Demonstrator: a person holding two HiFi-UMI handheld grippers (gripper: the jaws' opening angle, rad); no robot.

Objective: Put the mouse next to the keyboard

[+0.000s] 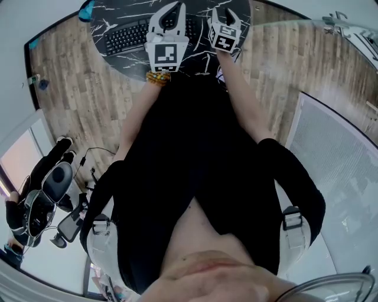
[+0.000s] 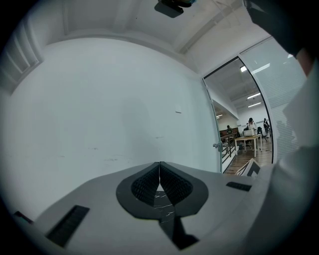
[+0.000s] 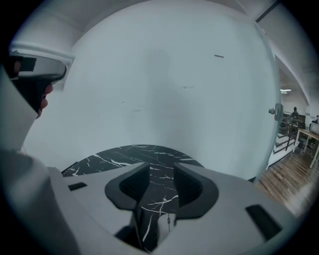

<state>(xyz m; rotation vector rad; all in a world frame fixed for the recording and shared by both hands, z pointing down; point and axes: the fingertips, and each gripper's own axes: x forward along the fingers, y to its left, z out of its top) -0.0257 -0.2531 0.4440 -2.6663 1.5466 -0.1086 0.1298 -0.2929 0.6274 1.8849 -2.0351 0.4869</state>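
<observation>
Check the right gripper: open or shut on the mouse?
Open. The right gripper jaws stand apart, only the marble table showing between them; the mouse lies on the table below the pads.

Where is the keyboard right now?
In the head view, the keyboard lies on the black marble table at the top of the picture, left of centre. The left gripper above it covers part of it.

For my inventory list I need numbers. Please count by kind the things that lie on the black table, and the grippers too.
keyboard: 1
mouse: 1
grippers: 2 (left gripper, right gripper)
Total: 4
</observation>
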